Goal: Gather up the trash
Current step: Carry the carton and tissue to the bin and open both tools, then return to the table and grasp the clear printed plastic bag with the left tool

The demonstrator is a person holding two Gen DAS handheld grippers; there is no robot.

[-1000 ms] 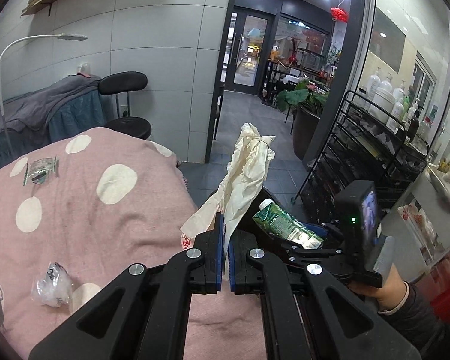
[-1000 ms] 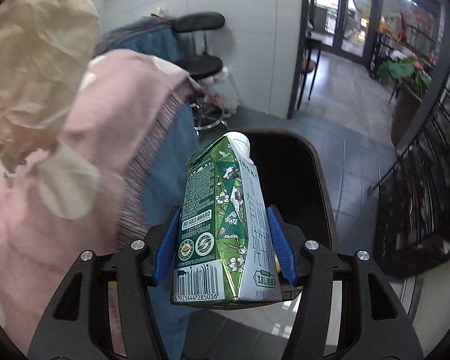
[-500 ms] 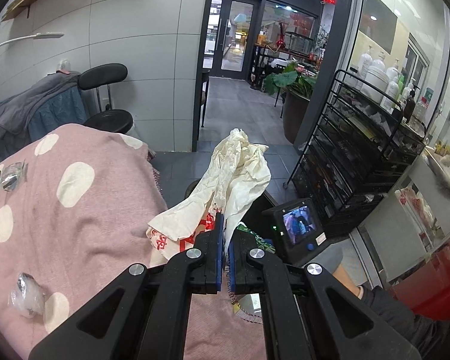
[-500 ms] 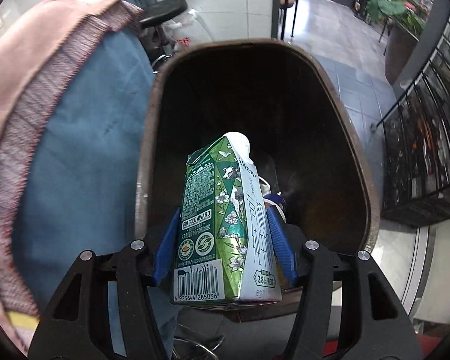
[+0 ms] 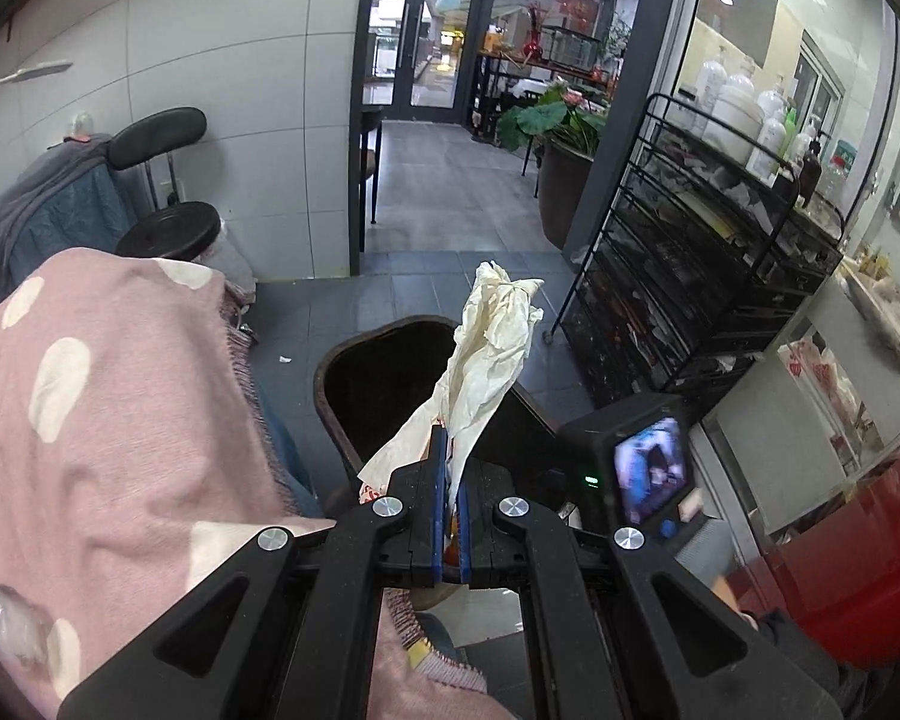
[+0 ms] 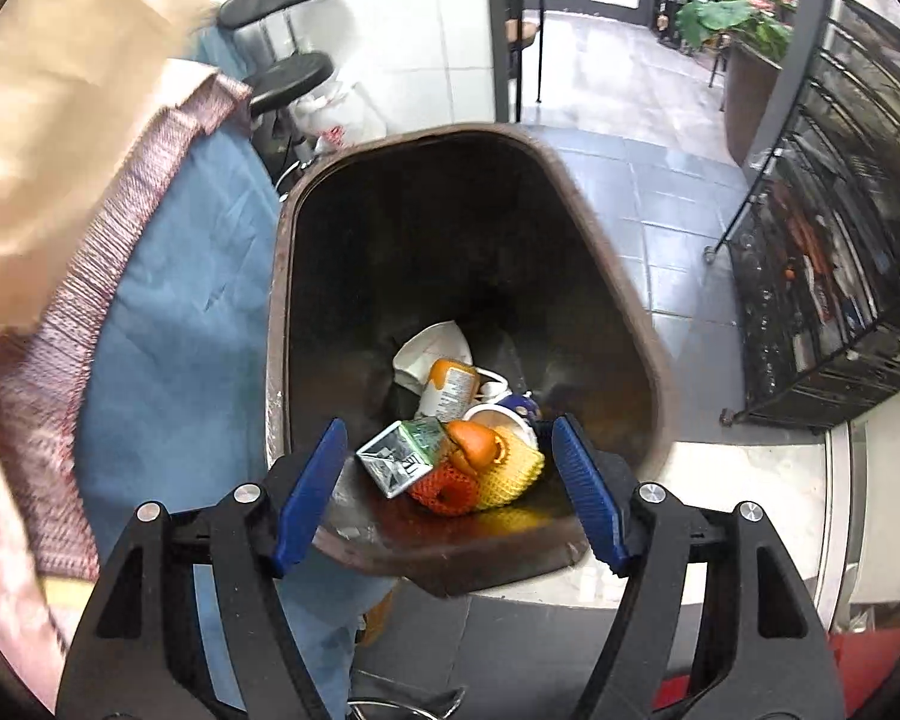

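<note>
My left gripper (image 5: pixel 448 462) is shut on a crumpled cream paper bag (image 5: pixel 486 348), which stands up above the dark brown trash bin (image 5: pixel 354 414) beside the pink dotted blanket (image 5: pixel 120 420). In the right wrist view my right gripper (image 6: pixel 450 492) hangs over the trash bin (image 6: pixel 606 252), its jaws opening with nothing pressed between the blue pads (image 6: pixel 312 492). The green milk carton (image 6: pixel 402 456) lies at the bin's bottom among an orange peel, foam fruit nets (image 6: pixel 486 480), a cup and a bottle.
A crumpled clear wrapper (image 5: pixel 15 636) lies on the blanket at lower left. A black wire rack (image 5: pixel 708 276) with bottles stands right of the bin. A black stool (image 5: pixel 168 228) and a grey tiled floor (image 5: pixel 450 204) lie beyond. A blue sheet (image 6: pixel 180 324) hangs beside the bin.
The right gripper sank over the bin and opened; the milk carton dropped out of it into the bin. The left gripper carried the paper bag off the blanket toward the bin.
</note>
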